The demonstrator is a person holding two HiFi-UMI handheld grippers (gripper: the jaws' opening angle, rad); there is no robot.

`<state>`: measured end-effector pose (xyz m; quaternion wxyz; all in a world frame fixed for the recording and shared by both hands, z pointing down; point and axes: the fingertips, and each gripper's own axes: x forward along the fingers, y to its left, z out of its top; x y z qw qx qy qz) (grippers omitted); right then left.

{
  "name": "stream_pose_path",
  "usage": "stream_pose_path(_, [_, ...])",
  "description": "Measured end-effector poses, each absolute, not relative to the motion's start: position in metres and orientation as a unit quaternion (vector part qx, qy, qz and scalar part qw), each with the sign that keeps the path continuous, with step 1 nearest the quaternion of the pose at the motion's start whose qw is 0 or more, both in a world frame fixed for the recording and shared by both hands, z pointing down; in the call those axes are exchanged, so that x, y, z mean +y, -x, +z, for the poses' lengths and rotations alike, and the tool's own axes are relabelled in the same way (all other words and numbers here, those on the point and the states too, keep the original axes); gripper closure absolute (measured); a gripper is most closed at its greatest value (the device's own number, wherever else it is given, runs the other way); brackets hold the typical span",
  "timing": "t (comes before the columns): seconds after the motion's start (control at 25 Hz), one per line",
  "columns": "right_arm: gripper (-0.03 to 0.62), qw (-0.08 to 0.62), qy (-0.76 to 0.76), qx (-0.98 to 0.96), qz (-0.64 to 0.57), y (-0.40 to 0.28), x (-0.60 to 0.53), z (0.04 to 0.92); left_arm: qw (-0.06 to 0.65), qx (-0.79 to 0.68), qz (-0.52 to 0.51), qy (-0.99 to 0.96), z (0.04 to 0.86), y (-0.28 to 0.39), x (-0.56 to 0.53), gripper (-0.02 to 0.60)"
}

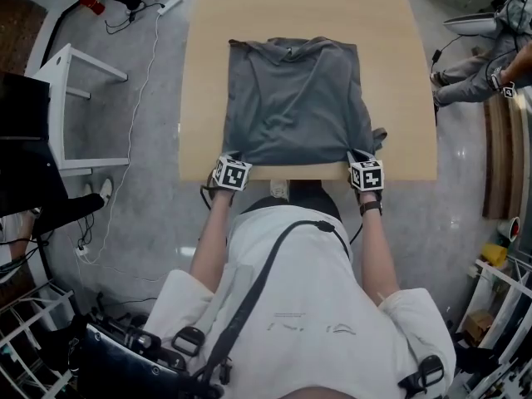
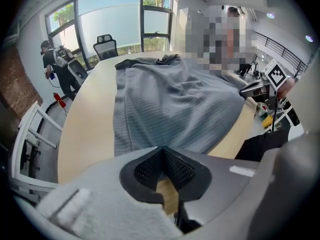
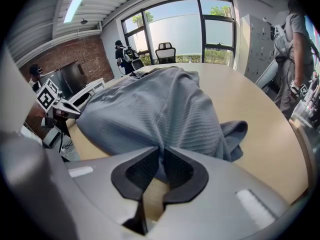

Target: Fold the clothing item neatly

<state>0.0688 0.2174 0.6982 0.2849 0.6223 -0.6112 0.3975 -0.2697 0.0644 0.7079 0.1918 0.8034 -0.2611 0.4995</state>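
**Grey shirt, pinched at both hem corners**

Grey shirt (image 1: 295,98) lies flat on the tan table (image 1: 399,48), collar at 12 o'clock, hem at 6, one sleeve bunched at 3. It is a ribbed knit and looks light and limp, so it is likely to sag; the hem corners are the best hold. Left gripper (image 1: 237,155) and right gripper (image 1: 356,153) are clamped there.

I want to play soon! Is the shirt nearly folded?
Not yet. The grey shirt already lies spread on the table, one sleeve poking out. The left gripper and right gripper pinch its near hem, jaws shut. Folding it over looks still left.
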Motion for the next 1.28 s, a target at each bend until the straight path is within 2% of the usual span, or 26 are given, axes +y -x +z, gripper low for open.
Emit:
stream_pose_path(0.24, [0.563, 0.291, -0.627, -0.595, 0.410, -0.044, 0.258, 0.698, 0.182, -0.265, 0.494, -0.808, 0.705, 0.292, 0.099, 0.574])
stream_pose_path(0.52, [0.560, 0.322, -0.653, -0.576, 0.372, -0.048, 0.250, 0.704, 0.195, -0.296, 0.461, -0.813, 0.709, 0.290, 0.094, 0.571])
stream_pose_path(0.72, [0.559, 0.271, -0.675, -0.578, 0.369, -0.051, 0.249, 0.685, 0.192, -0.322, 0.427, -0.823, 0.688, 0.289, 0.091, 0.569])
stream_pose_path(0.92, [0.583, 0.203, -0.691, -0.611, 0.329, -0.044, 0.262, 0.645, 0.188, -0.350, 0.373, -0.838, 0.644, 0.280, 0.113, 0.574])
stream_pose_path(1.12, [0.588, 0.153, -0.652, -0.684, 0.290, 0.015, 0.300, 0.599, 0.177, -0.346, 0.320, -0.864, 0.601, 0.254, 0.179, 0.577])
stream_pose_path(1.28, [0.588, 0.087, -0.587, -0.762, 0.260, 0.066, 0.352, 0.559, 0.177, -0.364, 0.233, -0.884, 0.533, 0.240, 0.240, 0.578])
